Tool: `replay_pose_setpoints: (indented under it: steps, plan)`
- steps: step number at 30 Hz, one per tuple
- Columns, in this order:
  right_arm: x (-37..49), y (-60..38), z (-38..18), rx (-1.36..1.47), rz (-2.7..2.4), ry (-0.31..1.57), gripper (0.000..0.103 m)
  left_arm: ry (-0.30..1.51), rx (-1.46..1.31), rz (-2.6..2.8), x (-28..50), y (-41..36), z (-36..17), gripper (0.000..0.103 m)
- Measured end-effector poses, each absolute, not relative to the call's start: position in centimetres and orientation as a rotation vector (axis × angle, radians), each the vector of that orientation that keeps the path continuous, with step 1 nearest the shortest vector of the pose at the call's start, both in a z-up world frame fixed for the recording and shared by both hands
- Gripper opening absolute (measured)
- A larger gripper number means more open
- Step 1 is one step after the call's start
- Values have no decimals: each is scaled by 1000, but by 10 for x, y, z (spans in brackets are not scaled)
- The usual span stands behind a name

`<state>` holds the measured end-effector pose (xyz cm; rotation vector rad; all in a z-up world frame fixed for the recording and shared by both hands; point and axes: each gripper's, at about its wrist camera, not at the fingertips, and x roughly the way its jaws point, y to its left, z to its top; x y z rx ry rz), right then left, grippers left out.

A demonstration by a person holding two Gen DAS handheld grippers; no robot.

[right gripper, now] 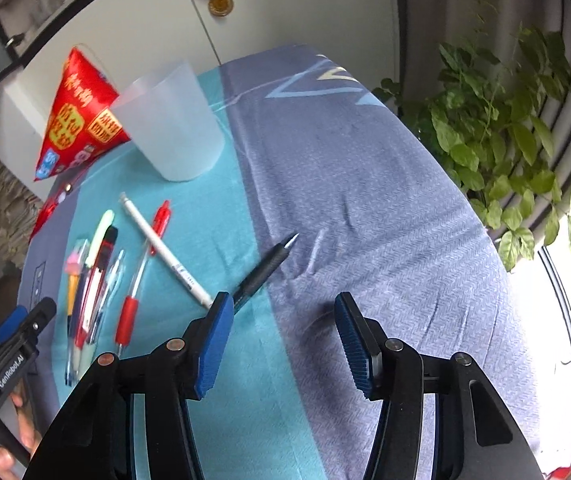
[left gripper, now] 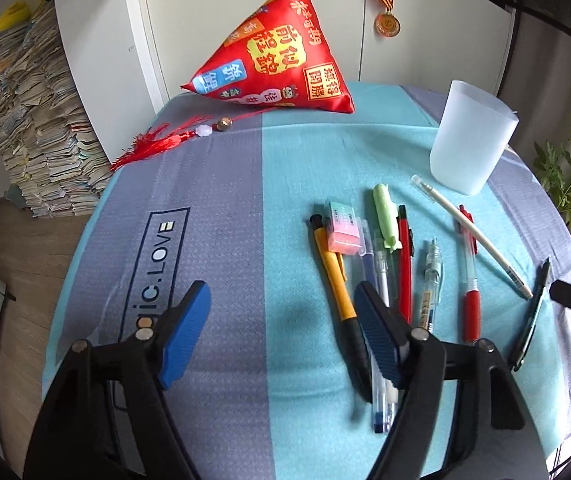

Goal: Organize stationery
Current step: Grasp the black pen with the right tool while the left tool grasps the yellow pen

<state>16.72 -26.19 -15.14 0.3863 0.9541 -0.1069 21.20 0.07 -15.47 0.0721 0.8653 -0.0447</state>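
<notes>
Many pens [left gripper: 405, 264] lie side by side on the table [left gripper: 225, 240] near the cup [left gripper: 471, 140] they belong in, and both the left claw [left gripper: 281, 320] and right claw [right gripper: 281, 340] hang half-open and empty, ready to grab.

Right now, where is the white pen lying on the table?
The white pen lies diagonally on the teal stripe of the tablecloth, just in front of the translucent cup. It crosses over the red pen, with the black pen to its right.
</notes>
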Motion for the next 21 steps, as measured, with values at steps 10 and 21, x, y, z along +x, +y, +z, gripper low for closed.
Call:
replay_pose_setpoints:
  steps: [10,21]
  plan:
    - [193,-257,-153,439,-76,973,27,907,88,-80,228,-8,-169,57]
    - [211,-235,-151,353,-77,985,18,917,63,-132,235,-15,-172,31]
